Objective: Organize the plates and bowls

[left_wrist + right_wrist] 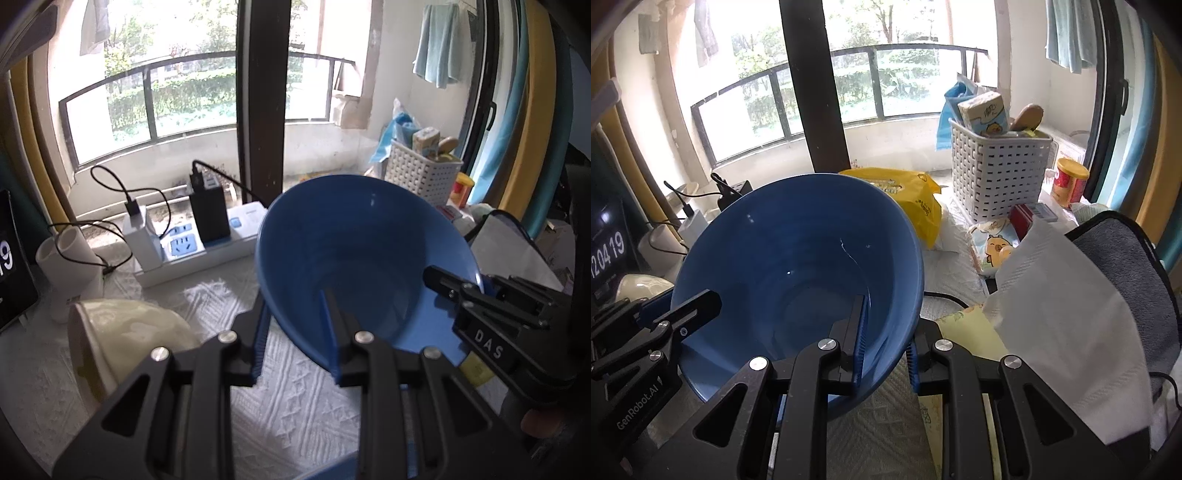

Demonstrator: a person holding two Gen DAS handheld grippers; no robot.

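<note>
I have the blue bowl (354,243) tilted just above the bench (288,398), my left tongs (295,328) and right tongs (886,332) each nearly closed on opposite rim walls, because its stiff, glossy sides look slippery and chippable.

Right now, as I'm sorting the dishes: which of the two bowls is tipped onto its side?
The cream bowl, lying on the white cloth with its foot facing sideways. The blue bowl is held up by both tongs.
</note>
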